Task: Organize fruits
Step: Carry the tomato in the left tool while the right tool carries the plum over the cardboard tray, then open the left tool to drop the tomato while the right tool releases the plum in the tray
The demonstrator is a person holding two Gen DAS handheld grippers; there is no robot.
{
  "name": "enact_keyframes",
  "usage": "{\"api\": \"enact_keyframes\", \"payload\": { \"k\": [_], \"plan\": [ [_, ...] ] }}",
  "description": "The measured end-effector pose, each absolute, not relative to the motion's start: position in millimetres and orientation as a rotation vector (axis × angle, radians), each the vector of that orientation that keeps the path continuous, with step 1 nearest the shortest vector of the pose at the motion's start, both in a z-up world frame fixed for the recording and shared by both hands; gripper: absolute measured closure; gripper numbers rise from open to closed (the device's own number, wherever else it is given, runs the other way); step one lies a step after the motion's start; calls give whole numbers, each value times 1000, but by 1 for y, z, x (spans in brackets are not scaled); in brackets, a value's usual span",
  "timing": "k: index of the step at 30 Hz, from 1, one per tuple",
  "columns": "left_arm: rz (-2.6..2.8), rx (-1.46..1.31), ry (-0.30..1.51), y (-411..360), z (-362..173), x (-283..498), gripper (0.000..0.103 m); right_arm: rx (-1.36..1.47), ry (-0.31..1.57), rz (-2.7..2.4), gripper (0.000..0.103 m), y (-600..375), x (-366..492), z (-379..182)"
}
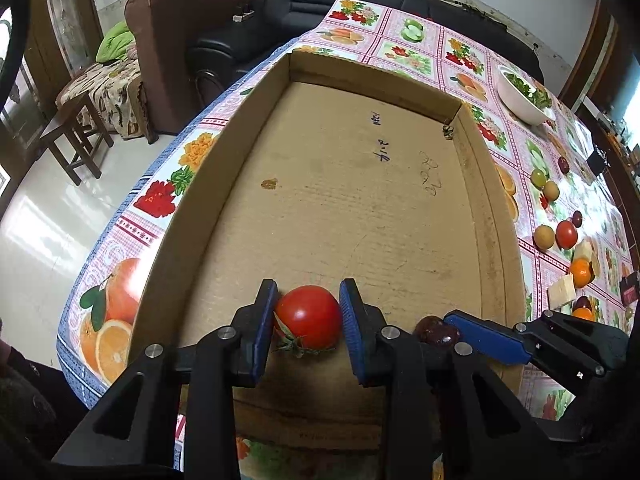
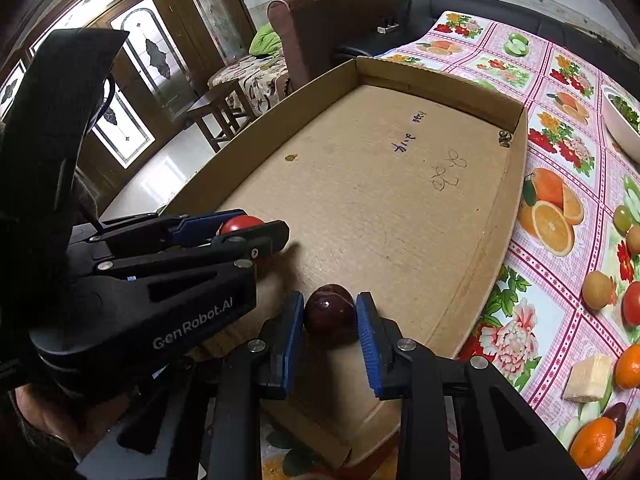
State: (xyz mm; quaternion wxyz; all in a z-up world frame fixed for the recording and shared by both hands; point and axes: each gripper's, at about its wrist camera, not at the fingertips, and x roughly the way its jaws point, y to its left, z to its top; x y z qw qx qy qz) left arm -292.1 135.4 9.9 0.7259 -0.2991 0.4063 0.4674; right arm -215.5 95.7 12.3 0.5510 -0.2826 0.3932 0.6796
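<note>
A shallow cardboard box (image 1: pixel 360 184) lies on the table; it also shows in the right wrist view (image 2: pixel 400 216). My left gripper (image 1: pixel 308 316) is shut on a red tomato (image 1: pixel 308 316) at the box's near end, low over its floor. My right gripper (image 2: pixel 330 316) is shut on a dark purple plum (image 2: pixel 330 314) just to the right of it. The plum (image 1: pixel 436 332) and a right finger (image 1: pixel 488 340) show in the left wrist view. The left gripper (image 2: pixel 256 228) with the tomato (image 2: pixel 240 224) shows in the right wrist view.
Right of the box, loose fruit lies on the flowered tablecloth (image 1: pixel 420 52): a tomato (image 1: pixel 567 234), oranges (image 2: pixel 594 442), a green grape (image 2: pixel 622 218), tan fruits (image 2: pixel 597 290), pale blocks (image 2: pixel 588 378). A white bowl (image 1: pixel 524 100) of greens stands at the far right. Sofas and a stool stand beyond the table's left edge.
</note>
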Motion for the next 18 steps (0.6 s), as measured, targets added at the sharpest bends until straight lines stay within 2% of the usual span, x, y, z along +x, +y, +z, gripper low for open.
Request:
{"api": "enact_keyframes", "payload": {
  "k": [1,3,8,18],
  "plan": [
    [1032,-661,897,135,10,-292,69,-671,929,1606,73,95,-216,12],
    [1033,-660,885,133,14,-294,59,-672,919,1597,73,93,-217,13],
    [1037,-650,860,126,24,-297,57,-650,904,1596,59,84,-214,19],
    [1049,-624,829,112,43,-299,56,-587,898,1593,58,62,-201,35]
  ]
}}
